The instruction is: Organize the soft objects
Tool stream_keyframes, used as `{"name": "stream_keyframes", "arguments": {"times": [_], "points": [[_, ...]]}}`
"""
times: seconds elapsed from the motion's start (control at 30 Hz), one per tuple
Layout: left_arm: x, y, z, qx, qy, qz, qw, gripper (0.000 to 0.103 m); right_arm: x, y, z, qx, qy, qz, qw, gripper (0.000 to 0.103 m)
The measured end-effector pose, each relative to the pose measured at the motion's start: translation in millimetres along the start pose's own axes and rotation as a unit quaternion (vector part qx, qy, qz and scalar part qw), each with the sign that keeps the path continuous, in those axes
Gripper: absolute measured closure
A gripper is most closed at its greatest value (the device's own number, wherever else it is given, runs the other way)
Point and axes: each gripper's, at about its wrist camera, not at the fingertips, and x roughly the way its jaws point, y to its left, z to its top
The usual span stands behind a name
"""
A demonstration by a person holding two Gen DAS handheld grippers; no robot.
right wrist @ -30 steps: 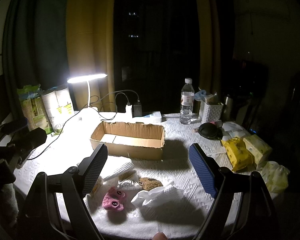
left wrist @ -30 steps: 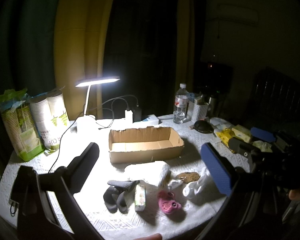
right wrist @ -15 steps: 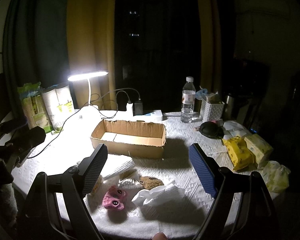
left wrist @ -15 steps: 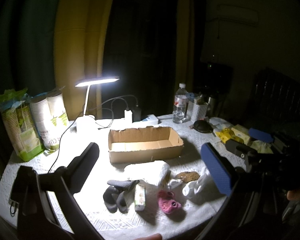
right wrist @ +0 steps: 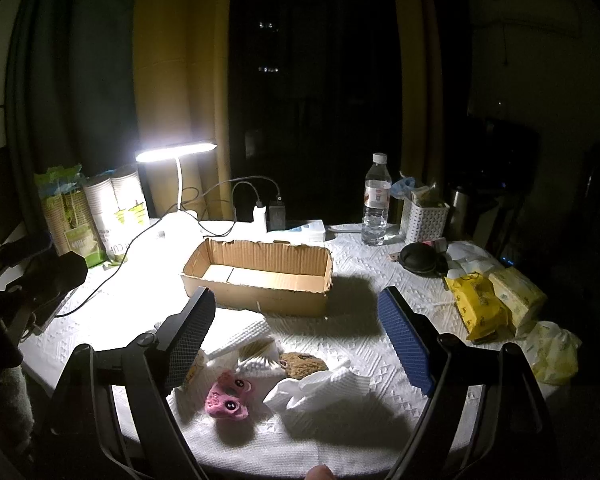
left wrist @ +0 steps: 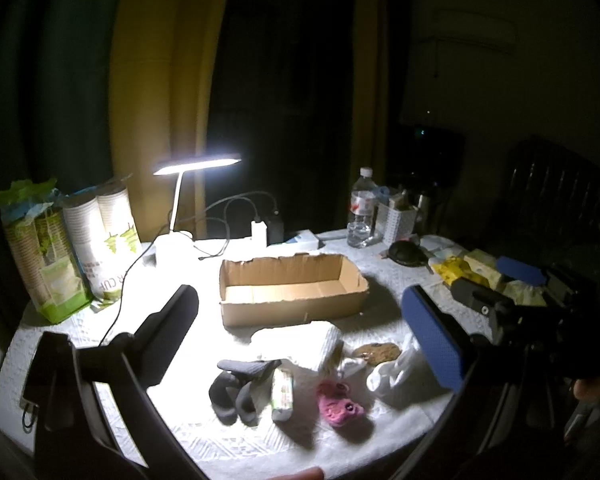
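The soft things lie in a loose cluster at the near edge of the table point(right wrist: 360, 264), just in front of the cardboard box point(left wrist: 292, 292), which is empty — none of them has gone in yet. In the cluster: a folded white towel point(left wrist: 300, 344) nearest the box, a pair of grey socks point(left wrist: 240, 384), a small packet point(left wrist: 282, 390) beside them, a pink plush toy point(right wrist: 228, 398), a brown plush piece point(right wrist: 302, 364) and a crumpled white cloth point(right wrist: 320, 390). The box sits with its open top up and its long side toward the pile, probably so each item needs only a short lift over the low wall. The desk lamp point(left wrist: 198, 164) throws its light on exactly this patch; the rest of the room is dark.

Both grippers hover above the table edge, aimed forward and down at the pile. The left gripper point(left wrist: 304, 328) has its jaws spread wide with nothing between them, framing the socks and towel. The right gripper point(right wrist: 296, 336) is likewise spread wide and empty, its 2 fingers bracketing the plush toys and white cloth. Neither touches anything — this looks like a pause before the 1st pick.
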Motion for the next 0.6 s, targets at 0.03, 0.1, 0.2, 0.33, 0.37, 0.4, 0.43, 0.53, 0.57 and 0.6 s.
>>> {"name": "stream_keyframes", "arguments": {"times": [0.03,0.1,0.2,0.33,0.37,0.4,0.43,0.53,0.57,0.6], "points": [[0.0,0.1,0.0,0.000,0.000,0.000,1.0000,0.001,-0.1,0.4,0.4,0.000,0.000,0.000,1.000,0.017],[-0.7,0.3,0.0,0.000,0.000,-0.001,1.0000,0.001,-0.3,0.6,0.6,-0.001,0.001,0.000,1.000,0.017],[0.0,-0.4,-0.6,0.000,0.000,0.000,1.0000,0.001,-0.5,0.6,0.1,0.000,0.001,0.000,1.000,0.017],[1.0,0.8,-0.8,0.000,0.003,-0.002,1.0000,0.001,1.0,0.9,-0.1,0.000,0.004,0.000,1.000,0.017],[1.0,1.7,-0.6,-0.001,0.003,-0.002,1.0000,0.001,2.5,0.1,0.1,0.000,0.005,0.001,1.000,0.017],[1.4,3.0,-0.7,-0.002,0.003,-0.002,1.0000,0.001,2.8,0.7,-0.1,0.000,0.006,0.001,1.000,0.017],[2.9,3.0,-1.8,-0.002,0.004,-0.002,1.0000,0.001,3.2,0.9,-0.1,-0.001,0.006,0.001,1.000,0.017],[6.9,3.8,-3.7,-0.004,0.009,-0.001,1.0000,0.001,5.7,0.7,-0.8,-0.002,0.010,0.002,1.000,0.017],[8.1,4.3,-3.8,-0.004,0.010,-0.001,0.9999,0.001,6.8,0.8,-0.7,-0.002,0.011,0.002,1.000,0.017],[9.3,4.4,-4.3,-0.004,0.010,-0.001,0.9999,0.001,7.9,0.6,-0.6,-0.002,0.012,0.002,1.000,0.017]]}}
